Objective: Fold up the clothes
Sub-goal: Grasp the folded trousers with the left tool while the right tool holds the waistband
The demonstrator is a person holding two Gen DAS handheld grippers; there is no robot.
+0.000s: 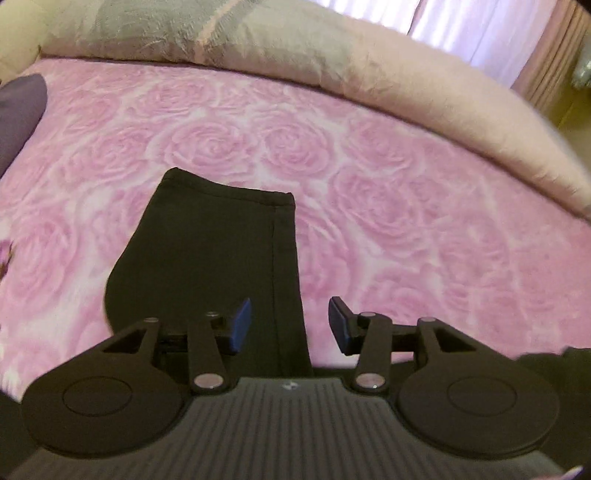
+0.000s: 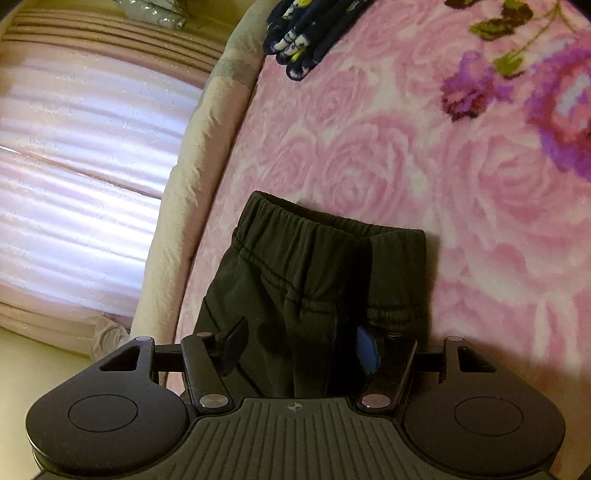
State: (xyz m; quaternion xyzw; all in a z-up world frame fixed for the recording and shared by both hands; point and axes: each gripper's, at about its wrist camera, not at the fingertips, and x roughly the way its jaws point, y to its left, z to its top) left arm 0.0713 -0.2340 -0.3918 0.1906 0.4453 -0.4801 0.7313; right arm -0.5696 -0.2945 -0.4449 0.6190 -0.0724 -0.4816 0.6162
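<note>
Bed [image 1: 406, 229] covered by a pink rose-pattern blanket [image 2: 369, 166]; purple flowers with green leaves printed at the far right of it in the right wrist view. A beige and grey duvet [image 1: 258, 44] lies bunched along the far edge of the bed. Pale pink curtain [image 2: 74, 166] beyond the bed, at left in the right wrist view.

Black trousers [image 2: 295, 280] lie flat on the blanket, near side of the bed. Right wrist view shows the elastic waistband end, gathered and slightly rumpled. Left wrist view shows the leg end [image 1: 221, 240], hem at its far edge, side seam running along its right.

A folded dark blue garment [image 2: 306, 33] with white and yellow print lies at the far edge of the blanket, well apart from the trousers. A purple item [image 1: 20, 118] sits at the far left in the left wrist view; kind unclear.

Left tool [image 1: 290, 325]: fingers spread wide, above the leg's right edge, nothing between the pads.

Right tool [image 2: 299, 350]: fingers spread wide, straddling the waistband fabric; contact with the cloth cannot be told.
</note>
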